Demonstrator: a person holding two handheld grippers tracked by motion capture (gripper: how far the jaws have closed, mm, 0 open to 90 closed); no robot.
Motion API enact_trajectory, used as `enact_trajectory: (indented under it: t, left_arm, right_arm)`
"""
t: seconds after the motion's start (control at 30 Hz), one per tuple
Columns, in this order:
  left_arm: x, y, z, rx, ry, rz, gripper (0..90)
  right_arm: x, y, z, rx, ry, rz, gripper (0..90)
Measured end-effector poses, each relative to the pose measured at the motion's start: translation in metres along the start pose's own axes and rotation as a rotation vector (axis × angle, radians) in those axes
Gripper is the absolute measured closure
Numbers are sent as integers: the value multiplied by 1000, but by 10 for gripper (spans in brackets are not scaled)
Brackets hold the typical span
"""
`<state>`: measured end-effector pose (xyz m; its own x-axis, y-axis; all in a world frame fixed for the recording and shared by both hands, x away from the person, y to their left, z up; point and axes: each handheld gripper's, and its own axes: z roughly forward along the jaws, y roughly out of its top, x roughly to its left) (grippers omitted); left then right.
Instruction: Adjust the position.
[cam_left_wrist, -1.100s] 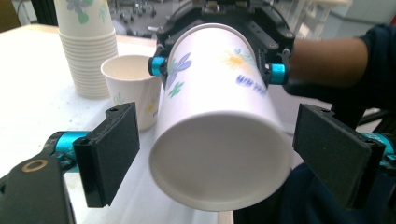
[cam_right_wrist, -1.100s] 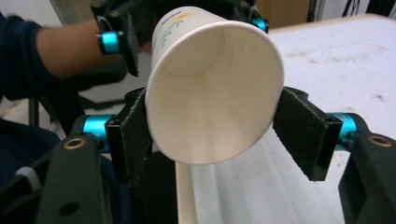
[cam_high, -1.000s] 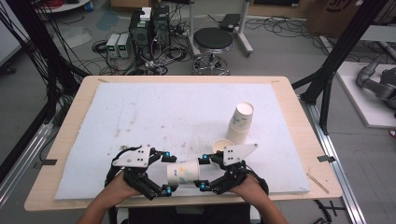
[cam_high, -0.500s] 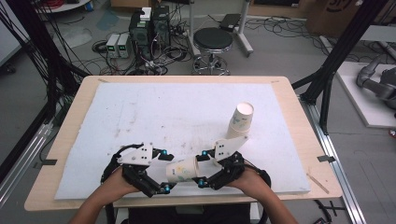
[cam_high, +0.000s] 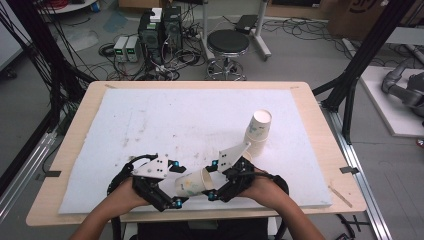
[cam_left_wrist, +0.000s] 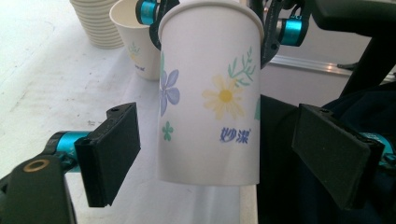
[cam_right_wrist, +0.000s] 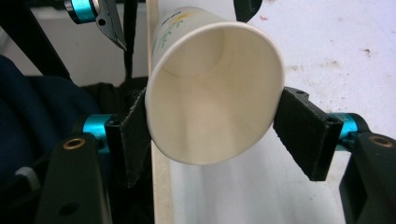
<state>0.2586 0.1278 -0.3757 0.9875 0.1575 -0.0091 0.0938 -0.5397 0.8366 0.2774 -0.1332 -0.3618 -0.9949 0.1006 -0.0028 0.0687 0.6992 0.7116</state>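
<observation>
right gripper view: right gripper (cam_right_wrist: 212, 123) clamps the paper cup (cam_right_wrist: 212, 93) near its rim; left gripper (cam_left_wrist: 233, 154) apparently open around it

You hold a cup (cam_high: 192, 182) on its side above the near edge of the table (cam_high: 90, 107), between your two grippers. Your right gripper (cam_high: 216, 181) grips its rim end; your left gripper (cam_high: 176, 185) flanks its base, pads apart from it. To the right and farther back on the mat (cam_high: 165, 120) stands a cup stack (cam_high: 258, 131), with a single cup (cam_left_wrist: 133, 44) beside it.
</observation>
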Motion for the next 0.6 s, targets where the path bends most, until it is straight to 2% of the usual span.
enact_trajectory:
  t: [0.23, 0.6]
  left_arm:
    - [2, 4, 4, 40, -1, 11, 157]
    - [3, 8, 15, 126, 6, 33, 168]
  right_arm:
    - [0, 10, 2, 59, -8, -34, 304]
    - [2, 17, 7, 118, -5, -55, 304]
